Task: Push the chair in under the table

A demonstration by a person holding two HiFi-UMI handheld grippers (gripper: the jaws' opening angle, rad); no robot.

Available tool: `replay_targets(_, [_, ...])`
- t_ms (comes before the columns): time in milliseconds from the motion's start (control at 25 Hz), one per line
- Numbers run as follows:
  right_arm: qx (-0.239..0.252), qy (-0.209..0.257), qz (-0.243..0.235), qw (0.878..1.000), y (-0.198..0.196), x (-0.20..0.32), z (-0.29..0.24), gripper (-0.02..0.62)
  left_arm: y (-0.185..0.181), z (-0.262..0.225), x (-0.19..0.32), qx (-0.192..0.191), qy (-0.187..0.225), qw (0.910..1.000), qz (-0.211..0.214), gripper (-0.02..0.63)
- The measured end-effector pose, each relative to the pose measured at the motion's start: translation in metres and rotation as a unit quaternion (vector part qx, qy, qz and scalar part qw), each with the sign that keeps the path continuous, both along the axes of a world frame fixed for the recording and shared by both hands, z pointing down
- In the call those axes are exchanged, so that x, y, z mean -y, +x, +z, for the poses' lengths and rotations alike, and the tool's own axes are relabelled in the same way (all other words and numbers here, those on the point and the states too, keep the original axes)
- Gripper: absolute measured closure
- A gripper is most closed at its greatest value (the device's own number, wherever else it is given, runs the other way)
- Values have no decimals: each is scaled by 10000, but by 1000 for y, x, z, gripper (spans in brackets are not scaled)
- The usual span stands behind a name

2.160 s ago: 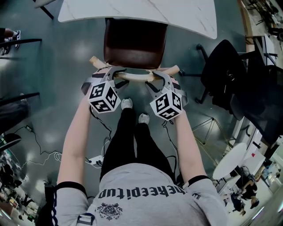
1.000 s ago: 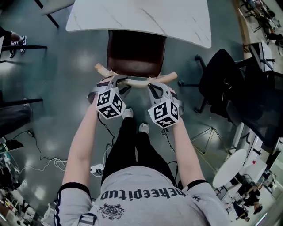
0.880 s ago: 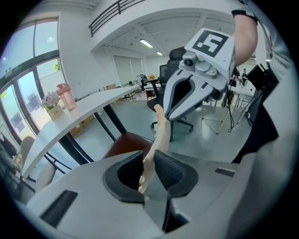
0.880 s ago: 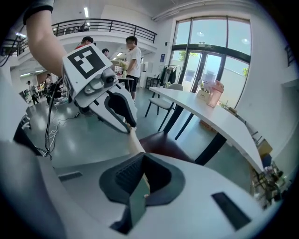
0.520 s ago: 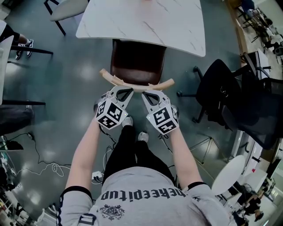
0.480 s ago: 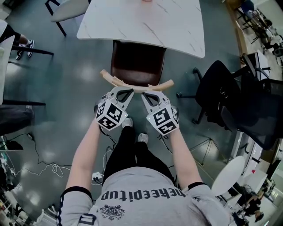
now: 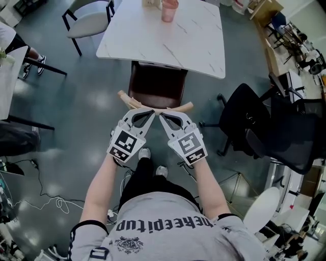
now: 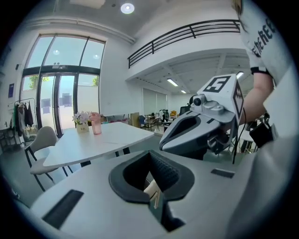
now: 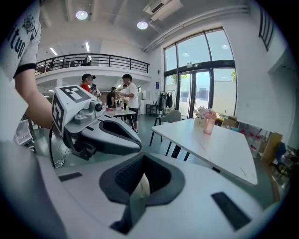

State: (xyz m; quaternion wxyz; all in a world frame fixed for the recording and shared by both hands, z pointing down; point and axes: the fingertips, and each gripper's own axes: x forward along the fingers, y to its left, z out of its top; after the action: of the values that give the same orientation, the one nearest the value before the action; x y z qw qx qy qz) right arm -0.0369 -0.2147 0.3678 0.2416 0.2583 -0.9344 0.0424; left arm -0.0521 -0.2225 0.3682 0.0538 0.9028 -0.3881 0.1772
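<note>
I see 1 pink cup (image 7: 169,10) ahead, 1 grey chair (image 7: 89,23) far left, 1 black office chair (image 7: 244,120) at right.

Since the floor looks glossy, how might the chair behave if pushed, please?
The chair probably slides readily, as the floor looks smooth and shiny. Its curved wooden backrest looks rigid; pushed that high, it might tip.

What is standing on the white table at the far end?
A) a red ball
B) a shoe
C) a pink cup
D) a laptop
C: a pink cup stands near the far edge of the white table, and no ball, laptop or shoe shows on it.
</note>
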Motion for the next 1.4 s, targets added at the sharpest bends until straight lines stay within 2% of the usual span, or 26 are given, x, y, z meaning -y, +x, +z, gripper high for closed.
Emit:
replay_targets(480, [831, 591, -26, 9948, 13, -32, -97, 586, 20, -105, -33, -764, 856, 9934, -27, 591])
replay_targets(840, [1414, 854, -60, 9862, 17, -56, -146, 586, 19, -150, -60, -1193, 1196, 9855, -165, 591])
replay_targets(1000, [1667, 896, -70, 9819, 18, -65, -160, 586, 18, -161, -70, -1187, 1313, 9841, -162, 591])
replay_targets(1400, [1891, 934, -10, 9775, 25, -85, -172, 586, 25, -178, -90, -1367, 1479, 9794, -156, 591])
